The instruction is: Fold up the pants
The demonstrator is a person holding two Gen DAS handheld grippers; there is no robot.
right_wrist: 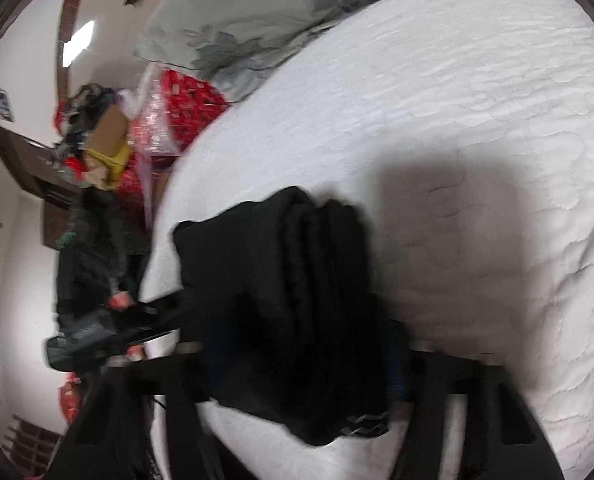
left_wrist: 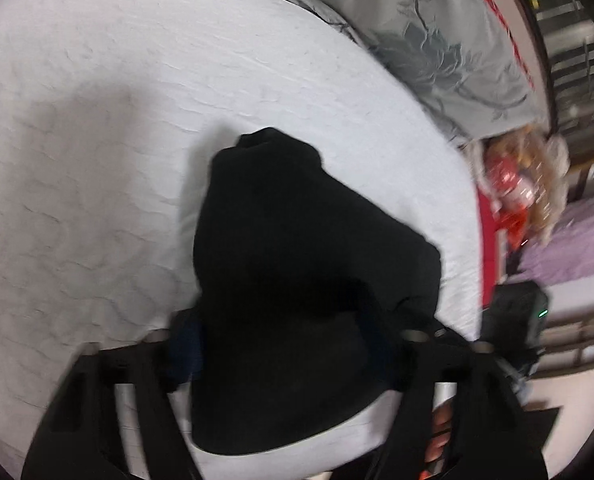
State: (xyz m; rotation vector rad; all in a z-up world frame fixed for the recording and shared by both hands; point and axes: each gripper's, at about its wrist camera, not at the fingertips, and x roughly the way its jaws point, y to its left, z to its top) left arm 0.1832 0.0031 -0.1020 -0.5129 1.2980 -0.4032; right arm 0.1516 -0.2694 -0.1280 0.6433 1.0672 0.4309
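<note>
The black pants [left_wrist: 289,220] lie as a folded bundle on the white quilted bed [left_wrist: 97,140]. In the left wrist view my left gripper [left_wrist: 289,328] has the near end of the bundle filling the gap between its fingers, and the pads press on the cloth. In the right wrist view the pants [right_wrist: 297,248] show stacked folds, and my right gripper [right_wrist: 297,340] clamps that end between both fingers. The far tip of the bundle rests on the bed [right_wrist: 457,100]. Each view shows the other gripper at the bed's edge, but blurred.
A grey floral quilt [left_wrist: 417,40] [right_wrist: 257,12] lies along the far side of the bed. Red bags and clutter [left_wrist: 513,184] [right_wrist: 169,120] pile up beyond the bed's edge, beside a purple cloth [left_wrist: 577,248]. Fingers of a hand [left_wrist: 441,432] show at the bottom.
</note>
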